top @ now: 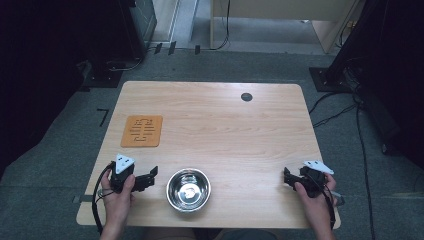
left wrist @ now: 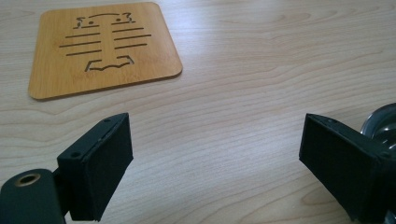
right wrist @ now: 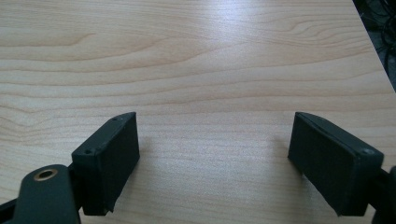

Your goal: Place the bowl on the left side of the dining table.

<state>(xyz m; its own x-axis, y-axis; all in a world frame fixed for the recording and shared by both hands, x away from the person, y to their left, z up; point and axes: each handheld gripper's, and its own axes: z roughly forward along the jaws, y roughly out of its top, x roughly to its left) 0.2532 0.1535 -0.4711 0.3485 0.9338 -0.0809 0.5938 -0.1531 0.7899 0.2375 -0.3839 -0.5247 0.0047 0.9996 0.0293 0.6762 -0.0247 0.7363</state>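
Note:
A shiny steel bowl [top: 188,189] stands empty near the table's front edge, between the two hands. To its left, my left gripper [top: 149,179] rests low over the table, held in a hand, its jaws wide open on nothing. In the left gripper view the left gripper [left wrist: 215,163] faces an orange wooden trivet [left wrist: 105,46] with cut-out slots, and the bowl's rim [left wrist: 380,123] peeks in behind the right jaw. The trivet [top: 142,131] lies flat at the table's left. My right gripper [top: 286,177] sits at the front right, and the right gripper [right wrist: 215,158] is open over bare wood.
The light wooden table [top: 215,125] has a black round grommet [top: 246,97] near its far edge. Its right edge [right wrist: 369,42] runs close beside the right gripper. Cables and dark equipment stands lie on the grey floor around the table.

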